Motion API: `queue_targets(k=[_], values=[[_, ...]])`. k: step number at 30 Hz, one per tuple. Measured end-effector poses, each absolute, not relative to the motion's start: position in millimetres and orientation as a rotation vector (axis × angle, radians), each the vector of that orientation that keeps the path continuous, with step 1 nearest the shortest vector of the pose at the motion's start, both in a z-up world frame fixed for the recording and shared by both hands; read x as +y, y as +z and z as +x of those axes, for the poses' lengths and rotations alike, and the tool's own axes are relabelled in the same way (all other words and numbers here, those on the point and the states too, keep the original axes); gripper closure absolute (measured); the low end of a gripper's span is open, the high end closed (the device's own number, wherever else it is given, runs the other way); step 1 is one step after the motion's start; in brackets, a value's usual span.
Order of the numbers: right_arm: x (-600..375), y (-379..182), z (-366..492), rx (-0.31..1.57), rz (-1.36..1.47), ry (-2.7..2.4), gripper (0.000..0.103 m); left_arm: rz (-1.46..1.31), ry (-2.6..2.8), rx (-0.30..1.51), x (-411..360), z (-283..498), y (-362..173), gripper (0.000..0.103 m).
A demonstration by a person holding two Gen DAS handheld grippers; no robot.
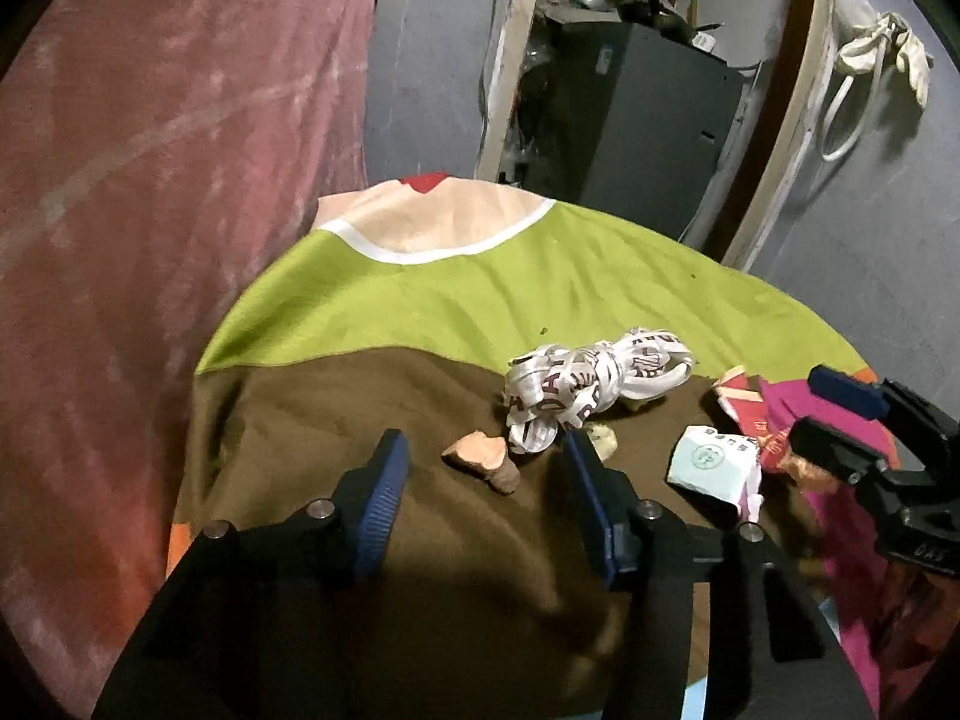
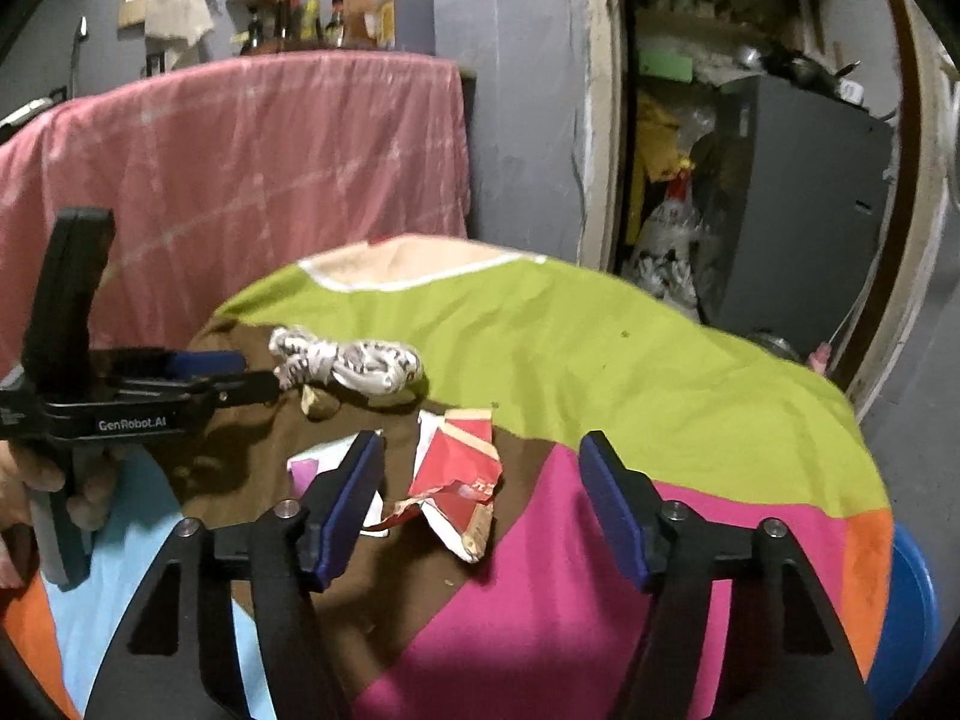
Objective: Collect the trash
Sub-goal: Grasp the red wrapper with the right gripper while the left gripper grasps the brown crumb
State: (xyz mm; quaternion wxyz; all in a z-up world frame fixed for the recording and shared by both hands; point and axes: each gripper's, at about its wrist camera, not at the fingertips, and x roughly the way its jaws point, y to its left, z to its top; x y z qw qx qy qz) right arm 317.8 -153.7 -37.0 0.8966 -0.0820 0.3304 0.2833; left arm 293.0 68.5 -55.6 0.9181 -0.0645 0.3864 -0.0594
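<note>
Left gripper [image 1: 486, 468] hangs with jaws released, the peel [image 1: 480, 461] lying crosswise between them on the surface [image 1: 420, 300]. Right gripper [image 2: 480, 498], jaws released, straddles the red wrapper [image 2: 459, 480].

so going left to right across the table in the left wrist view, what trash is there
brown scrap → white printed strap bundle → white-green paper packet → red wrapper

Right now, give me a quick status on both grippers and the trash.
Left gripper open over brown scrap. Right gripper open over red wrapper. Nothing held yet. White cord bundle close behind scrap.
</note>
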Motion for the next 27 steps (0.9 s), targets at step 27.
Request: queue_targets(k=[27], values=[[-149.4,-63.4,328.5,0.872,-0.147,0.642,0.067,-0.187,-0.15,0.849,64.3,287.3,-60.7,0.08]])
